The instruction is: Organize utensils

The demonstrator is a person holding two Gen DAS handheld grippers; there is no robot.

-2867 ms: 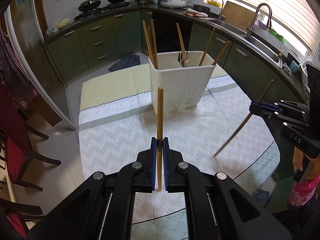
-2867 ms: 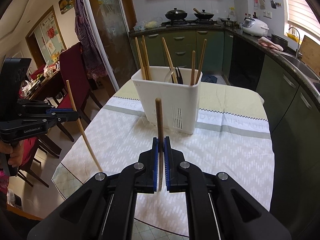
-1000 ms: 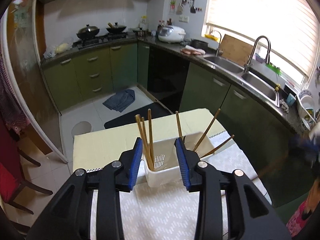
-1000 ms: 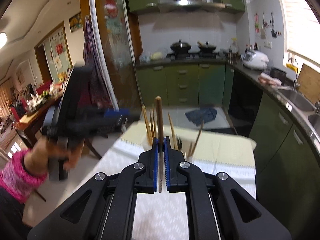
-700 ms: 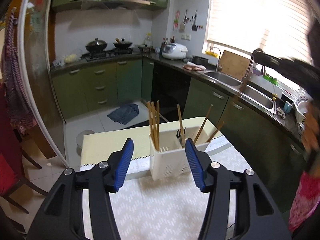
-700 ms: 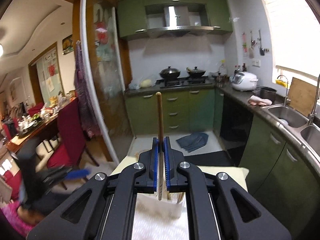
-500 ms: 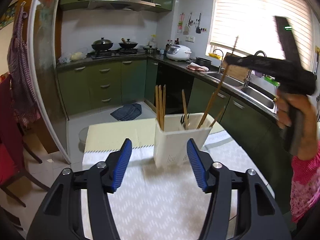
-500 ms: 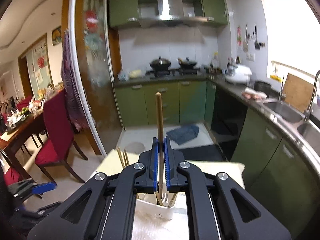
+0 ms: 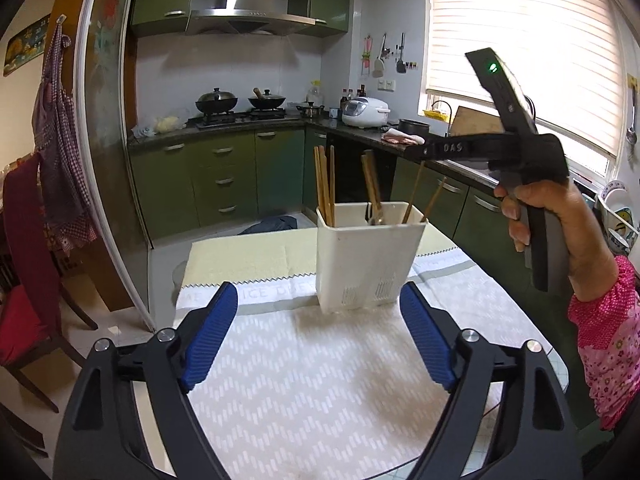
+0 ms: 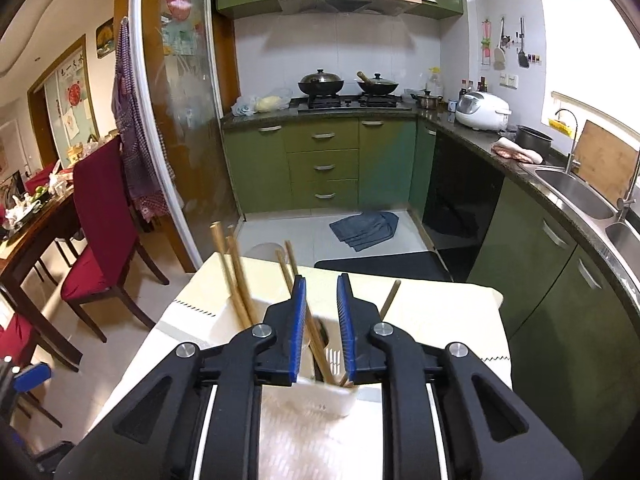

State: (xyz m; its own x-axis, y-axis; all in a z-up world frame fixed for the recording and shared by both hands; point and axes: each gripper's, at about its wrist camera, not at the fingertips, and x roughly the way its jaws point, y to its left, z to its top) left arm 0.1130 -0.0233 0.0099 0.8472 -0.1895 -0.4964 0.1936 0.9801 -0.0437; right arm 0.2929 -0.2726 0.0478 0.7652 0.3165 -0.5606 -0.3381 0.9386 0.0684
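2 woks (image 10: 348,82) on stove — rice cooker (image 10: 483,111) right — cloth (image 10: 365,229) on floor.

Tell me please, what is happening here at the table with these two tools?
A person is sorting chopsticks into a white utensil holder on the table. The right gripper hangs open directly above the holder, with nothing between its fingers. The left gripper is wide open and empty, back from the holder. Several wooden chopsticks stand upright inside it.

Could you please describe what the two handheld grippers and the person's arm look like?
Both the left gripper and right gripper are matte black with silver bolts and ribbed blue fingers. The right one bears "DAS" lettering and a green light. The sleeve is pink and floral.
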